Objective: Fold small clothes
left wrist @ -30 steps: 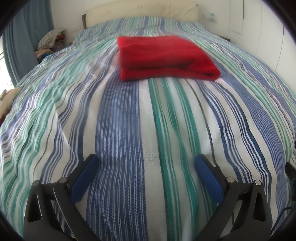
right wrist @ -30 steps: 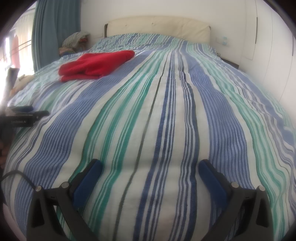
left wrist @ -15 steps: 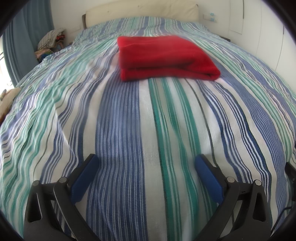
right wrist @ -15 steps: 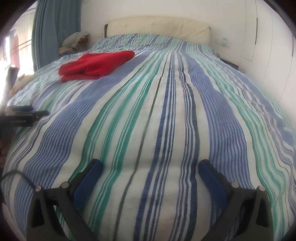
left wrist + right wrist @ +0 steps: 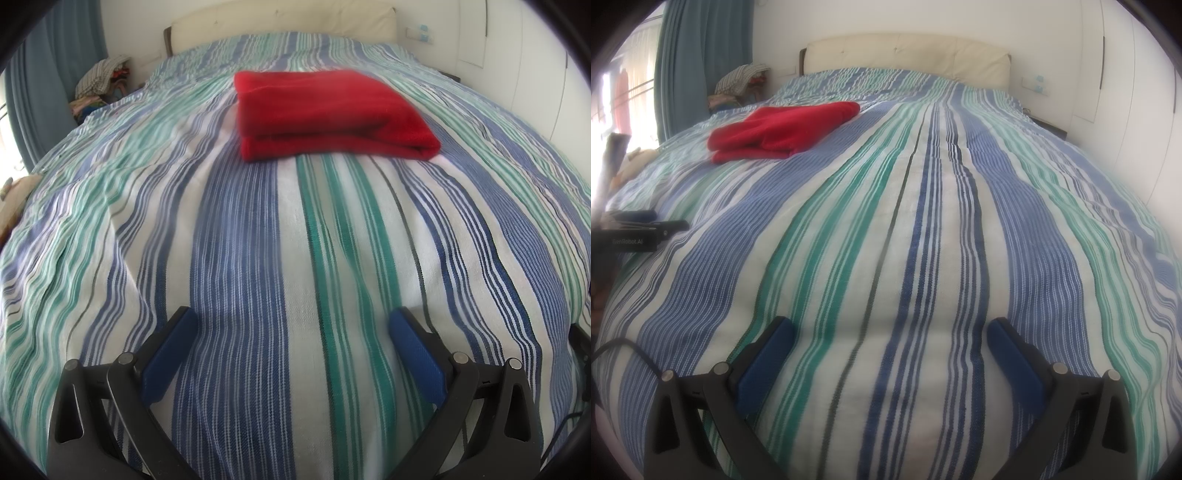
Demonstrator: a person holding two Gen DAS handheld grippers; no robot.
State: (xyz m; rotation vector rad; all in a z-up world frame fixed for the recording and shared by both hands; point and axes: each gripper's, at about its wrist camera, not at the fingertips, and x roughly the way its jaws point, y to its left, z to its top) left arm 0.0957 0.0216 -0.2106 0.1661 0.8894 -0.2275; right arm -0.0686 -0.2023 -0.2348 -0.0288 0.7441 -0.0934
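A red garment (image 5: pixel 328 114) lies folded in a neat rectangle on the striped bedspread (image 5: pixel 243 236), straight ahead of my left gripper (image 5: pixel 293 321) and well beyond its fingertips. The left gripper is open and empty, low over the bedspread. In the right wrist view the red garment (image 5: pixel 779 131) lies far off to the upper left. My right gripper (image 5: pixel 890 328) is open and empty, resting near the bed's front edge. The left gripper's body (image 5: pixel 631 236) shows at the left edge of the right wrist view.
A cream headboard (image 5: pixel 908 55) stands at the far end of the bed. A pile of other clothes (image 5: pixel 101 79) sits at the far left by a blue curtain (image 5: pixel 698 62). White wardrobe doors (image 5: pixel 1126 81) line the right side.
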